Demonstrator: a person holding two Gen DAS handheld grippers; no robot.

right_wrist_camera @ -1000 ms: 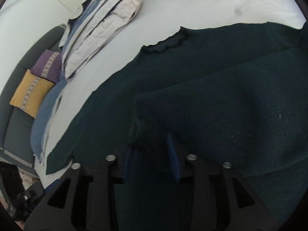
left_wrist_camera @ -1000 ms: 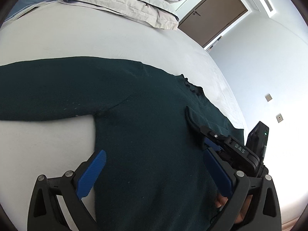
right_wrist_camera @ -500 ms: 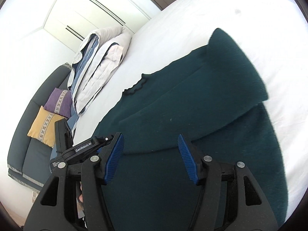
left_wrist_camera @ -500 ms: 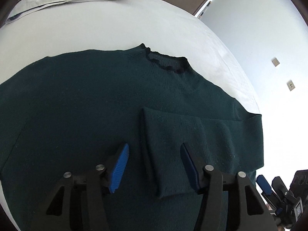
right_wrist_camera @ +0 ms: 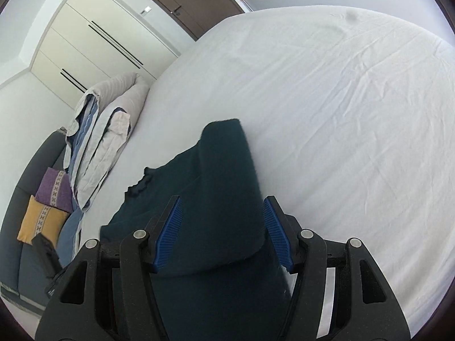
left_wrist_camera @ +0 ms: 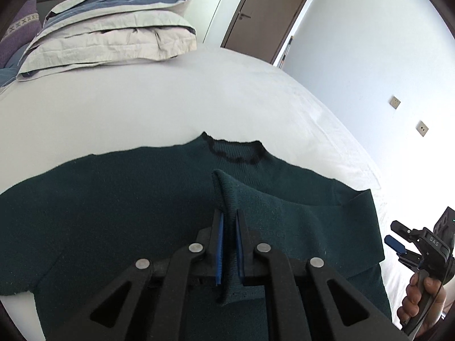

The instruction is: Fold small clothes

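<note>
Half a second ago the left claw point(left_wrist_camera: 227, 227) stood spread astride the folded-in sleeve cuff point(left_wrist_camera: 224, 190); now it pinches it. The green sweater point(left_wrist_camera: 113, 204) lies flat on the bed point(left_wrist_camera: 170, 99). The right claw point(right_wrist_camera: 221, 236), spread wide, has drawn back, holding nothing.

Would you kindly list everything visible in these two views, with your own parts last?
sweater: one, dark green, flat on bed, one sleeve folded across body
bed: one, white sheet
pillows: stacked, beige and blue, at the bed's far end
cushions: two, purple and yellow, on grey sofa
door: one, brown
wardrobe: cream
left gripper: black, blue fingers, shut on sleeve cuff
right gripper: open
</note>
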